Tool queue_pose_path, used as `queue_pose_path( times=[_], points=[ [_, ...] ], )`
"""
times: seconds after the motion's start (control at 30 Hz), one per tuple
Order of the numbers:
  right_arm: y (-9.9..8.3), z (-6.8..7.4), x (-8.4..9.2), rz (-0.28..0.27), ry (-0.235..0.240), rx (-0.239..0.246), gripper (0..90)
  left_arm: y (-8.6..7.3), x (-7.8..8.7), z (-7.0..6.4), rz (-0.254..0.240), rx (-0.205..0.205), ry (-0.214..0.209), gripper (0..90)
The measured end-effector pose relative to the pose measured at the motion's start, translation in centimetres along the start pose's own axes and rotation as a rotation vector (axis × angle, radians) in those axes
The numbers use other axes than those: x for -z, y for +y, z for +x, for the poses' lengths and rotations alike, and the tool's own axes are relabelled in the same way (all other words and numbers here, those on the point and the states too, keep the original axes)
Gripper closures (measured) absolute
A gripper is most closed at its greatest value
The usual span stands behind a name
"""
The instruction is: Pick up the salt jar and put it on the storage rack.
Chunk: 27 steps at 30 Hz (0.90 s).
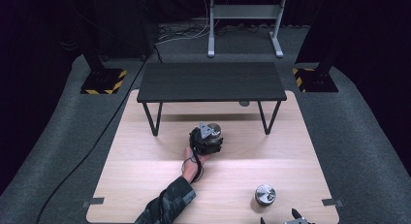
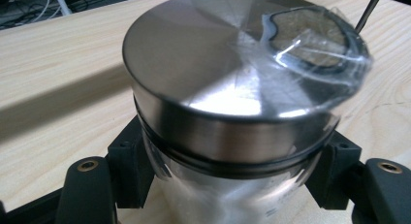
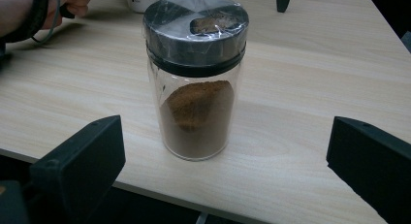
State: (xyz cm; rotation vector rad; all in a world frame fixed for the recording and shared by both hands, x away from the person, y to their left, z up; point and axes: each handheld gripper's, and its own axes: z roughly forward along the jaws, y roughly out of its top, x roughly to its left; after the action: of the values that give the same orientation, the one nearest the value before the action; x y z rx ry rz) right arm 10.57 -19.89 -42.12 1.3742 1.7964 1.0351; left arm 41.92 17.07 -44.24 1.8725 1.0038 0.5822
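Left gripper view — I see my left gripper (image 2: pixel 228 183) clamped on a steel-lidded jar (image 2: pixel 232 117); right gripper (image 3: pixel 225 161) gapes wide before the spice jar (image 3: pixel 196 78).

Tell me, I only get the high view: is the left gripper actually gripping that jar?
Observer: Yes; the left gripper view shows the left gripper with both jaws pressed against the glass sides of the steel-lidded jar.
Operator: What's inside the other jar, near the front edge?
Observer: The right gripper view shows that second jar partly filled with brown powder.
Operator: Is the right gripper touching it?
Observer: No; the right gripper is open, jaws well clear of the glass.
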Motion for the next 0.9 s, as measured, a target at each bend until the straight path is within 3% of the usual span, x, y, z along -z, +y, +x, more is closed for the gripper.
queue_pose_path(
  times=[0.23, 0.9],
  points=[
    [-0.1, 0.0, 0.1, -0.006, -0.007, 0.000, 0.0, 0.0, 1.3, 0.2, -0.030, 0.001, -0.015, 31.2],
    [-0.1, 0.0, 0.1, -0.011, -0.007, 0.004, 0.0, -0.5, 4.4, 1.1, -0.045, 0.007, -0.018, 31.1]
  ],
)
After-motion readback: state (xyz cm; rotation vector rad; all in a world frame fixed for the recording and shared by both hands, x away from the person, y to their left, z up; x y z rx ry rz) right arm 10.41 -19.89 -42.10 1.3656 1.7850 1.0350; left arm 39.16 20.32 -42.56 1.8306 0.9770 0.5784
